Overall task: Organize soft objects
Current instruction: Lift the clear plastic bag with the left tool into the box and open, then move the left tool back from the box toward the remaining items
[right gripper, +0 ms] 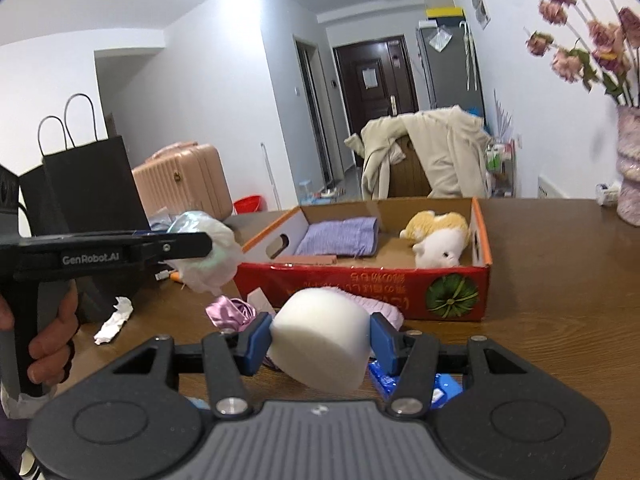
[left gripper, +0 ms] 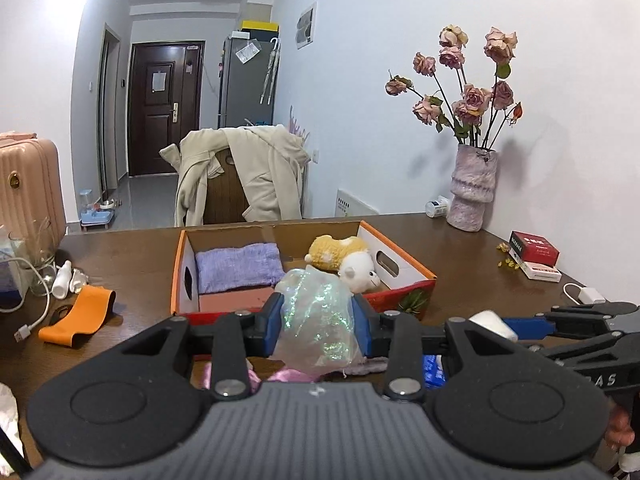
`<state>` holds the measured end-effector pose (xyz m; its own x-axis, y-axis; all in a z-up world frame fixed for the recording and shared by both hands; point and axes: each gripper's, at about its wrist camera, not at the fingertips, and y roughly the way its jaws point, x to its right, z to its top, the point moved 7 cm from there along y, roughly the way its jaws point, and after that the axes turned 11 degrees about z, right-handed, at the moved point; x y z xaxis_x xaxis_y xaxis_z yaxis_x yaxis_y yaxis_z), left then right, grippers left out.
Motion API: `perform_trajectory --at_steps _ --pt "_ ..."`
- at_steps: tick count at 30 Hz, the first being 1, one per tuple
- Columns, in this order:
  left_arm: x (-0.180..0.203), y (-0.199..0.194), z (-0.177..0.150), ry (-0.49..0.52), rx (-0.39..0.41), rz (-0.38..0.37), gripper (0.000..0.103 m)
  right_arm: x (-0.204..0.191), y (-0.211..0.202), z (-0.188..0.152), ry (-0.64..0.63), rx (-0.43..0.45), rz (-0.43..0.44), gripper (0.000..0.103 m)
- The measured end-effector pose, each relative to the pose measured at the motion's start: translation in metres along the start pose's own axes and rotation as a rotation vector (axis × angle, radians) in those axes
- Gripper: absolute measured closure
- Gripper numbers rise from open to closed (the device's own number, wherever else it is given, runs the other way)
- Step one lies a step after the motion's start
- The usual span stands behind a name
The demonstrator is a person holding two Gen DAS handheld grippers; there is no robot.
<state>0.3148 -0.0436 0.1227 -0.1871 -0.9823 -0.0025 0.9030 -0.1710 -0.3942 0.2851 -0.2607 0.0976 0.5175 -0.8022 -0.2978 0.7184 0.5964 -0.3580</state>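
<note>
Clamped in the right gripper (right gripper: 320,340): one white foam block (right gripper: 320,340), squeezed between the blue pads, above the bench (right gripper: 560,300) just near of the cardboard box (right gripper: 360,284). Left gripper (left gripper: 318,320): closed on one crinkly iridescent bag (left gripper: 316,320), also short of the box. Inside: one purple folded cloth (left gripper: 238,266) at left, one plush toy (left gripper: 344,260) at right. Advice: carry both loads clear over the near wall, aim for the bare middle floor, and release only once low.
</note>
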Motion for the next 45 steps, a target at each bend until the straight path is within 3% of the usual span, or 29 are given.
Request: perform_trajectory --at_steps 6,12,20,28,30,32,35,40,45 --pt "0.002 0.004 -0.004 -0.005 -0.018 -0.001 0.066 0.005 -0.007 0.002 0.008 0.016 -0.004 0.051" --pt "-0.011 0.035 0.01 0.015 -0.012 0.02 0.065 0.017 0.021 0.024 -0.031 0.008 0.001 0.05" --pt "-0.056 0.141 0.039 -0.048 -0.109 0.039 0.065 0.058 0.115 0.083 -0.064 -0.045 0.001 0.05" --pt "-0.093 0.228 0.044 -0.072 -0.186 0.095 0.063 0.102 0.241 0.13 -0.129 -0.211 0.034 0.049" --pt "-0.097 0.238 0.038 -0.084 -0.199 0.102 0.053 0.113 0.265 0.137 -0.125 -0.224 0.029 0.047" --pt "-0.099 0.243 0.034 -0.09 -0.203 0.097 0.051 0.128 0.284 0.14 -0.079 -0.249 0.01 0.036" --pt "-0.102 0.243 0.031 -0.1 -0.2 0.094 0.04 0.141 0.292 0.142 -0.036 -0.222 -0.015 0.034" --pt "-0.103 0.231 0.04 -0.095 -0.171 0.108 0.04 0.144 0.278 0.146 -0.029 -0.189 -0.028 0.034" --pt "-0.096 0.202 0.06 -0.084 -0.126 0.115 0.04 0.13 0.239 0.167 -0.064 -0.138 -0.04 0.033"
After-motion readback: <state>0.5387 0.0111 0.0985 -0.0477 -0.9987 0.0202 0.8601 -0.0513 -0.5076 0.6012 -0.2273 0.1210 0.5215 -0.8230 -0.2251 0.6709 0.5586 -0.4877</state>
